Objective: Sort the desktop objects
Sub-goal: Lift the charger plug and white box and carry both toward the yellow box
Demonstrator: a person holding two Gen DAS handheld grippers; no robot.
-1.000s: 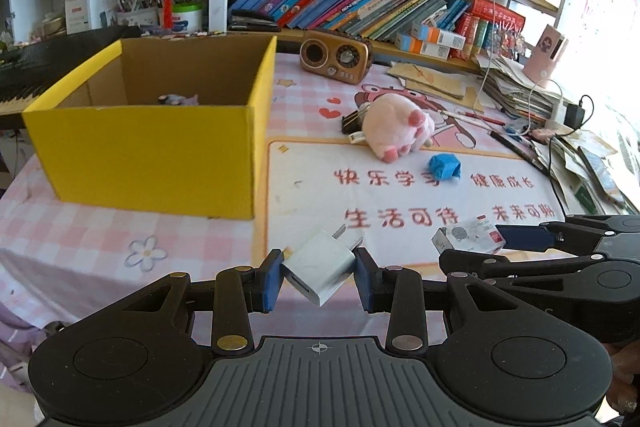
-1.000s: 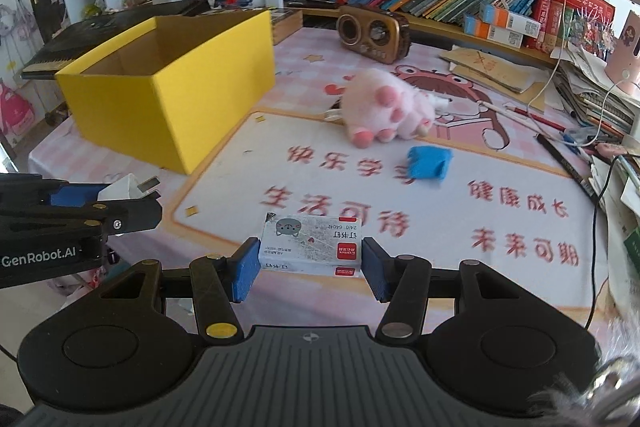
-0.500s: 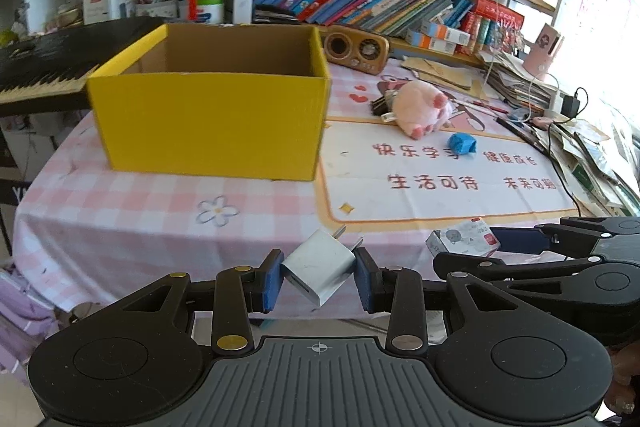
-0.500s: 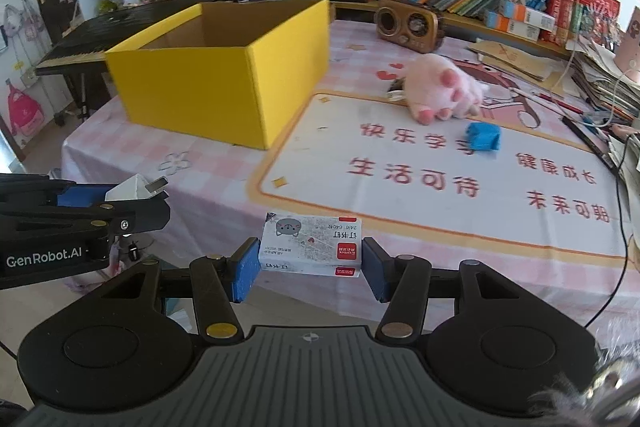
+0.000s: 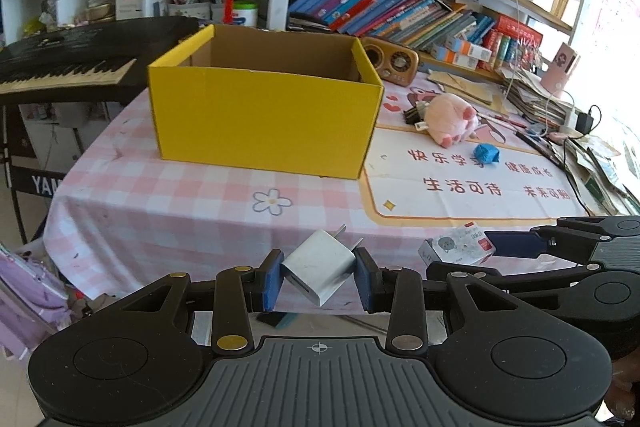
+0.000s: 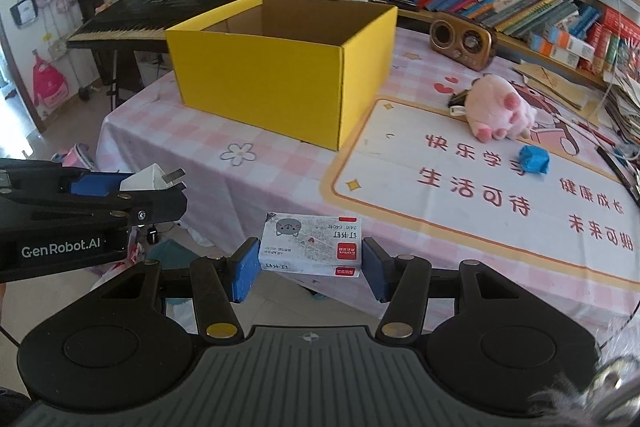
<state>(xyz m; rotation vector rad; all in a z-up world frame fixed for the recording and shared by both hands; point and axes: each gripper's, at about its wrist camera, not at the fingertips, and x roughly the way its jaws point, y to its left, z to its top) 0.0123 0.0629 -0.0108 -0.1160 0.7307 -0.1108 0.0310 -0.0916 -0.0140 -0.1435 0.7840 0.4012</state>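
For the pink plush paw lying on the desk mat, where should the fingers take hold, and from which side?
Grip the pink plush paw across its rounded middle, coming down from above. It lies flat on the printed desk mat with its toes toward the camera; the body is soft and should compress. A dark clip sits at its left end, so avoid that side.

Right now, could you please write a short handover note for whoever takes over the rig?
Left gripper: shut on the charger, held off the table's near edge.
Right gripper: shut on the staple box, also off the near edge.
Yellow box: open on the table; its inside is not visible.
Plush paw and blue wad lie on the mat.
Done: both items lifted.
Left: probably drop both into the yellow box, then fetch the paw and wad.
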